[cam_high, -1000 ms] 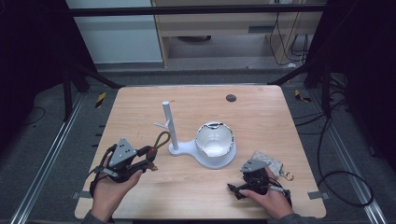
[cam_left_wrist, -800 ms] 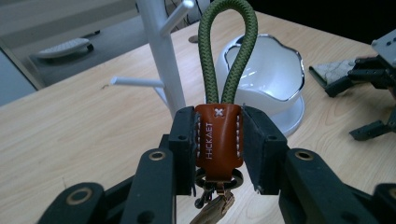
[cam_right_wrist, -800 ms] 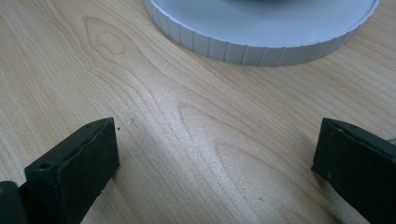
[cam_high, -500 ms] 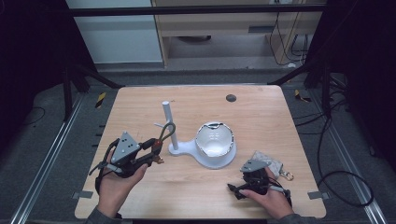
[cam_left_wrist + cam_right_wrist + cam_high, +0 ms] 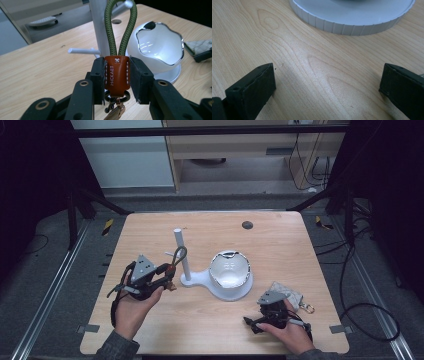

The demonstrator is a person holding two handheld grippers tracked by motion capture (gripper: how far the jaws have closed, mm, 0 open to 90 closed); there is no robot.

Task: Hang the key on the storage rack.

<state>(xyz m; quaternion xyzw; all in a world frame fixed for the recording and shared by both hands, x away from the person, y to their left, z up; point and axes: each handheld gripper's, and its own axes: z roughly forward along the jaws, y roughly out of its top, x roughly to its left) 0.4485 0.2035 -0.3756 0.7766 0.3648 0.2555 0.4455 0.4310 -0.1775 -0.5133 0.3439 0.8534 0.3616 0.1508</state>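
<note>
Item one: key fob (image 5: 116, 75), brown leather tab with a green cord loop (image 5: 121, 25) above and metal rings hanging below. I have it clamped by the tab in my left tongs (image 5: 167, 279), jaws pressed on both flat sides. The loop stands upright and free, apparently so it can be dropped over a peg. In the high view it sits just beside the post, near its side peg; I cannot tell whether it touches.

Item two: white stand (image 5: 200, 281), one piece: an upright post (image 5: 181, 252) with short side pegs (image 5: 83, 51) and a round base carrying a glossy white bowl (image 5: 229, 270) with a wavy rim. It sits mid-surface, between my two hands. My guess is the pegs are for hanging and the bowl for loose items.

Item three: patterned pouch (image 5: 290, 292) with a small metal ring, lying flat on the surface (image 5: 280, 245) just beside my right hand, untouched.

Item four: right tongs (image 5: 252, 324), resting low near the front edge, jaws spread wide with nothing between them. Their own view looks across bare wood at the ribbed rim of the stand's base (image 5: 352, 23). I read this as parked, waiting.

Item five: small dark round spot (image 5: 247, 225) near the far edge; unidentified.
</note>
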